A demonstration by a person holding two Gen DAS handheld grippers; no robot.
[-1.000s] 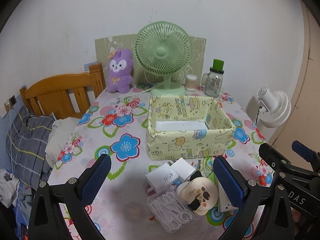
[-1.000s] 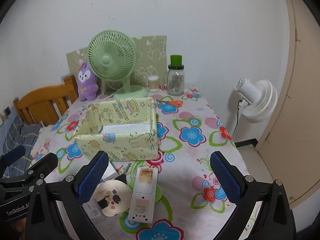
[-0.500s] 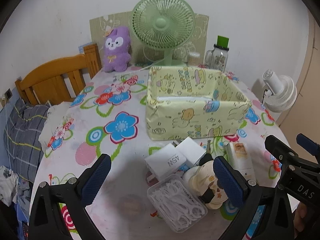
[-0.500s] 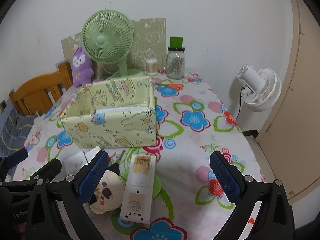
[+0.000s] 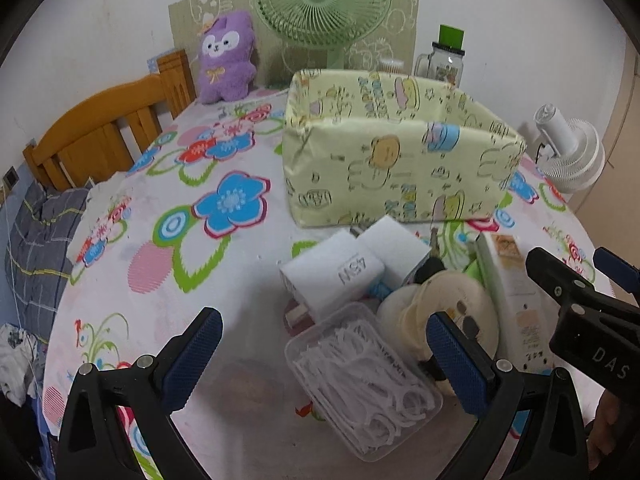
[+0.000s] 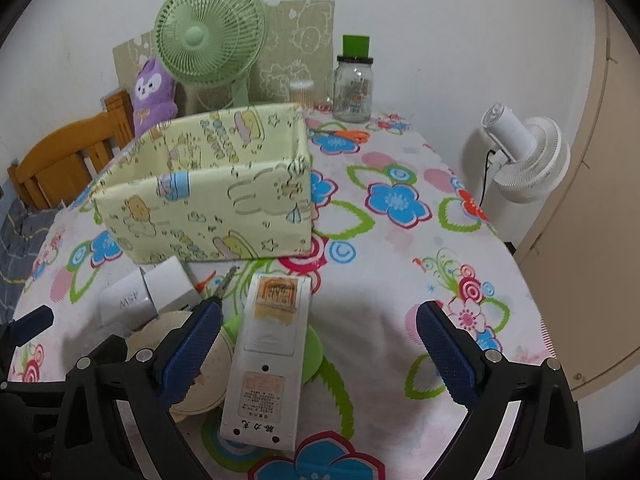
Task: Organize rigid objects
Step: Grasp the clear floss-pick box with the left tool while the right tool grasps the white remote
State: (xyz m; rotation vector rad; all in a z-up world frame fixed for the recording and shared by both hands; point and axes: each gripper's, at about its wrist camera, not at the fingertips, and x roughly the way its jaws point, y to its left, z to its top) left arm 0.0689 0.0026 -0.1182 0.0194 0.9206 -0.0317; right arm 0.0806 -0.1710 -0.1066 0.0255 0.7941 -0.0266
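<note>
left gripper (image 5: 320,354), jaws spread wide and holding nothing, hovers above the clear floss-pick box (image 5: 362,384), which lies between the blue pads without touching them. right gripper (image 6: 318,342), jaws likewise wide apart and empty, brackets the near half of the long white box (image 6: 268,360); its left pad sits just beside the box's left edge, and contact cannot be told.

the long white box lies flat on the floral tablecloth (image 6: 400,280), long axis running away from the camera toward the yellow storage box (image 6: 208,188), printed end nearest the gripper. it rests partly on a green disc (image 6: 314,354). to its left lie a round cream case (image 6: 200,376), two white charger blocks (image 6: 148,292) and a key (image 6: 226,280), bunched together just in front of the storage box. the floss-pick box lies at a diagonal, its far corner touching the chargers.

the storage box stands open-topped in mid-table. bare cloth extends right of the long white box to the table edge, and left of the cluster in the left wrist view. a green fan (image 6: 210,32), purple plush (image 5: 228,56) and glass jar (image 6: 354,80) line the far edge.
</note>
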